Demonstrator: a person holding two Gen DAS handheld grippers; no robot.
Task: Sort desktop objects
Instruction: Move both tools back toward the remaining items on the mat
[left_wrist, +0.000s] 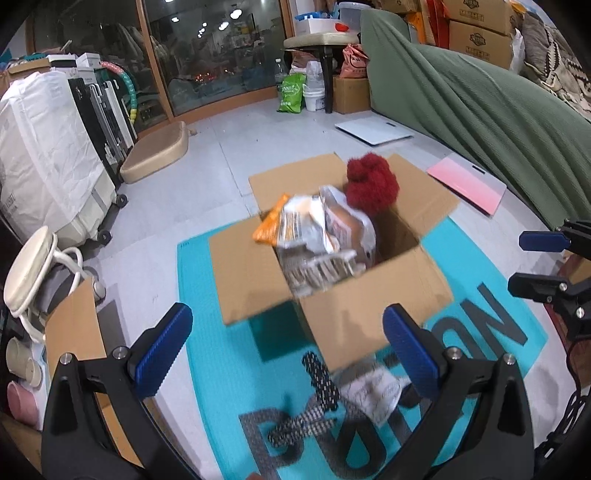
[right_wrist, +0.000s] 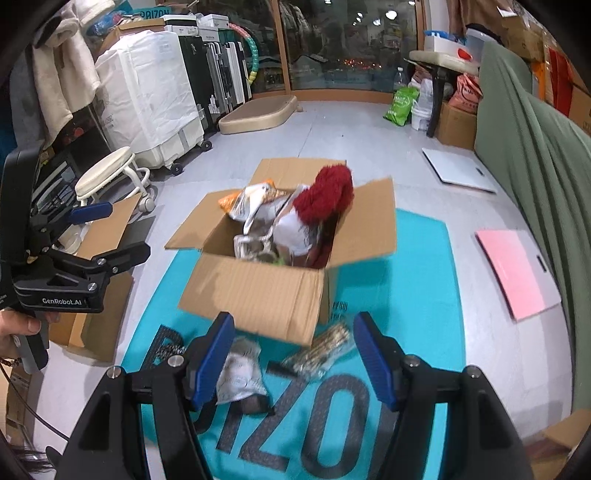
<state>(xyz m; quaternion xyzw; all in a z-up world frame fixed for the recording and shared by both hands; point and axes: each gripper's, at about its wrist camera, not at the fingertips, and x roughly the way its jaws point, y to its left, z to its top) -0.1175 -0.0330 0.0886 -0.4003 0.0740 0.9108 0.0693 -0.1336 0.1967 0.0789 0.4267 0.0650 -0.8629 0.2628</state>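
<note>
A: Where's the open brown cardboard box (right_wrist: 258, 291)?
B: On the teal floor mat (right_wrist: 417, 295), stuffed with snack bags and a red fuzzy bundle (right_wrist: 325, 199).
A: Grippers?
B: Left gripper (left_wrist: 288, 350) wide open, empty. Right gripper (right_wrist: 295, 363) spread wide, hovering over a white crumpled packet (right_wrist: 240, 376), holding nothing.

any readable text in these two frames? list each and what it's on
"GenRobot.AI": side of the left gripper, seen from the right wrist.
"RAIZON": sign atop the stacked boxes, far left.
Large grey letters on the teal mat: partly hidden, "...IZO" visible.
Cardboard cartons, snack bags, green bag: print too blurred.
</note>
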